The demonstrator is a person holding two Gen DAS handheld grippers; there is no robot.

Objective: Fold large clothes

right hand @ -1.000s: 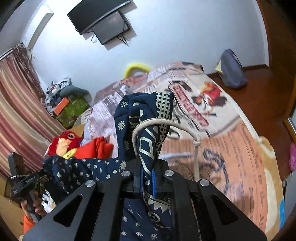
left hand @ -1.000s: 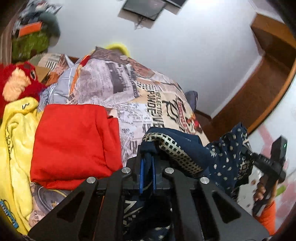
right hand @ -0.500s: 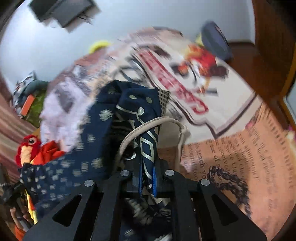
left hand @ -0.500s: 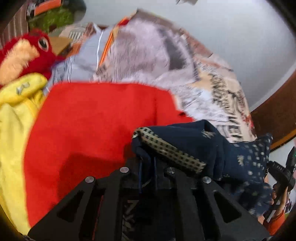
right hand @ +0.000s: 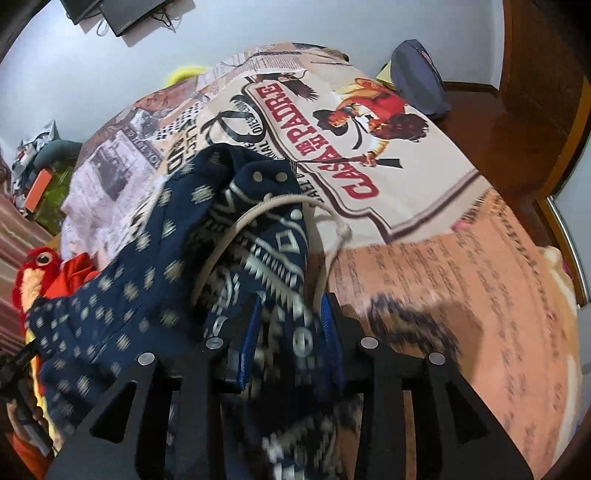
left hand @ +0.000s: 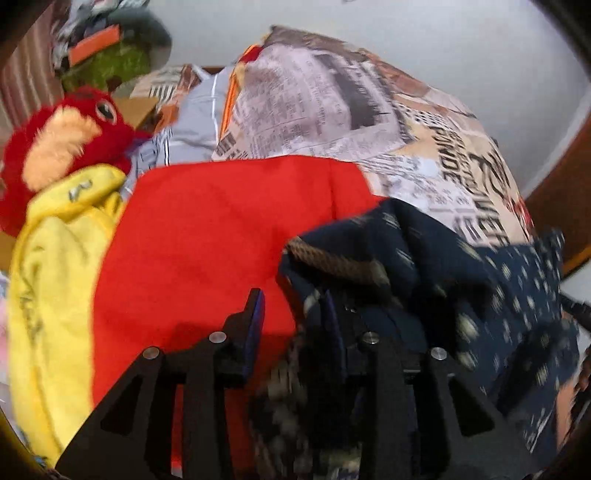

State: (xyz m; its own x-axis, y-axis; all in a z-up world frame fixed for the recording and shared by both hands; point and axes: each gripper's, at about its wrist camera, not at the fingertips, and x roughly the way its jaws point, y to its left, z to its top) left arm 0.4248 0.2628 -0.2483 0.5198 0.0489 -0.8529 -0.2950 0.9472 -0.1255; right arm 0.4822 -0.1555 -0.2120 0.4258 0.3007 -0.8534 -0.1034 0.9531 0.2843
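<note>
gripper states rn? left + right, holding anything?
Left gripper: open, navy patterned garment draped against one finger.
Right gripper: open, garment lying loose between fingers.

Navy white-patterned garment (right hand: 155, 280) — red cloth (left hand: 207, 240).

A home bedroom: a bed (right hand: 424, 206) under a printed newspaper-and-poster bedspread fills both views; a red plush toy (left hand: 62, 147) and loose clothes lie at its edge. A dark screen (right hand: 136, 14) hangs on the pale wall; a curtain (left hand: 26, 77) and wooden flooring (right hand: 491, 122) border the bed.
</note>
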